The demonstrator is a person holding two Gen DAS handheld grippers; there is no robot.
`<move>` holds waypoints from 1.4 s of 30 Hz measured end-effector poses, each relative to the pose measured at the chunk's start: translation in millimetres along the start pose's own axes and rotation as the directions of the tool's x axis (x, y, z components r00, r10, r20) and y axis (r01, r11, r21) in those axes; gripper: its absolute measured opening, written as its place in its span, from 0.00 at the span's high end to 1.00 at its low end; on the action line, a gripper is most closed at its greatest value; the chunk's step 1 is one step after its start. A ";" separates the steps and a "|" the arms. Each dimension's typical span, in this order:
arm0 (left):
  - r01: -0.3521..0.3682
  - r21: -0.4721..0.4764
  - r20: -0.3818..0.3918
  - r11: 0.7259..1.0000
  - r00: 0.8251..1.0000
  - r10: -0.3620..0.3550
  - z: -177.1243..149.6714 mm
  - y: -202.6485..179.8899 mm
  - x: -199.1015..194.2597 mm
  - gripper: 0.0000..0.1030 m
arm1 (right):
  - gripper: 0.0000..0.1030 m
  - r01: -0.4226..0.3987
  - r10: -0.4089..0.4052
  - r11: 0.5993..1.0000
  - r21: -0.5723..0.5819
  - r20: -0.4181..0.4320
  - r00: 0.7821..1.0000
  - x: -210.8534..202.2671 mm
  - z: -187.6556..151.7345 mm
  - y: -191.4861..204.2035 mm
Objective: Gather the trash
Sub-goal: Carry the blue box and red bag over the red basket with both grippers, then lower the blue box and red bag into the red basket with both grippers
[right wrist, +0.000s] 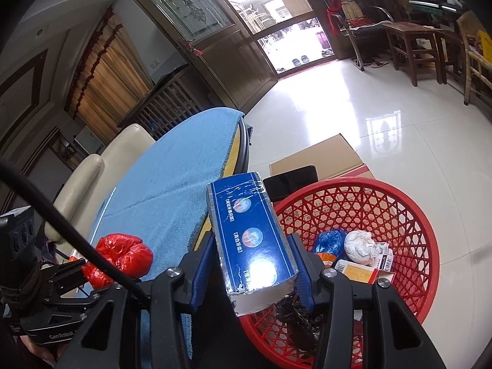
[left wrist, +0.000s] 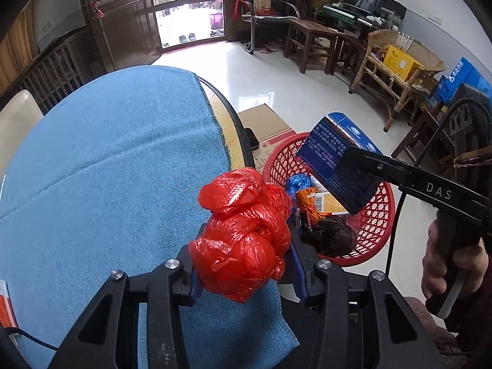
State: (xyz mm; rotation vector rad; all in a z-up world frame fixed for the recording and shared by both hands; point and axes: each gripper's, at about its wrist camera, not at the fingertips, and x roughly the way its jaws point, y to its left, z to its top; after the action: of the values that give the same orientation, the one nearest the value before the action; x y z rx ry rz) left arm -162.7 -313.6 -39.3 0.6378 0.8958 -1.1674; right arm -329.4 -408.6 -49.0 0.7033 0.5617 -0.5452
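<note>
Right wrist view: right gripper (right wrist: pixel 250 272) fingers are clamping a blue box (right wrist: pixel 252 240) over the near rim of the red basket (right wrist: pixel 409 246); its long axis is running along the fingers, pointing away and slightly left. Left gripper (left wrist: pixel 243 272) is squeezing a red bag (left wrist: pixel 246 233) above the desk (left wrist: pixel 107 169) edge. Drop step likely: next, opening over the basket.

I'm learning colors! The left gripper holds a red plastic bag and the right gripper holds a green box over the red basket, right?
Almost. The box is blue, not green; the right wrist view shows it clamped in the right gripper over the red basket. The left gripper does hold the red plastic bag.
</note>
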 end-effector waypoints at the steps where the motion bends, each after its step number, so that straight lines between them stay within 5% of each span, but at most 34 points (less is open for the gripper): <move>1: 0.000 0.003 -0.001 1.000 1.000 0.000 1.2 -1.0 0.6 0.54 | 0.51 0.002 -0.002 1.000 0.000 0.001 1.000 -1.6 -0.4 -0.6; 24: 0.004 0.098 -0.031 0.995 1.000 -0.001 28.3 -31.1 25.3 0.53 | 0.50 0.075 -0.075 0.994 0.074 -0.008 0.997 -13.9 -5.0 -43.4; 39: 0.083 0.134 -0.069 0.988 0.995 -0.074 49.5 -57.7 49.8 0.53 | 0.50 0.121 -0.120 0.982 0.142 -0.011 0.993 -18.6 -5.0 -74.4; 42: 0.116 0.133 -0.081 0.984 0.991 -0.106 51.4 -61.6 52.7 0.47 | 0.49 0.120 -0.120 0.979 0.164 -0.015 0.993 -21.8 -4.1 -78.7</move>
State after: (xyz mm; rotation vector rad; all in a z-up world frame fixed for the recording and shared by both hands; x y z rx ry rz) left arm -201.4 -399.7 -56.6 0.7542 0.9283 -1.3208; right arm -395.9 -450.1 -72.4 0.8309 0.5705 -0.7086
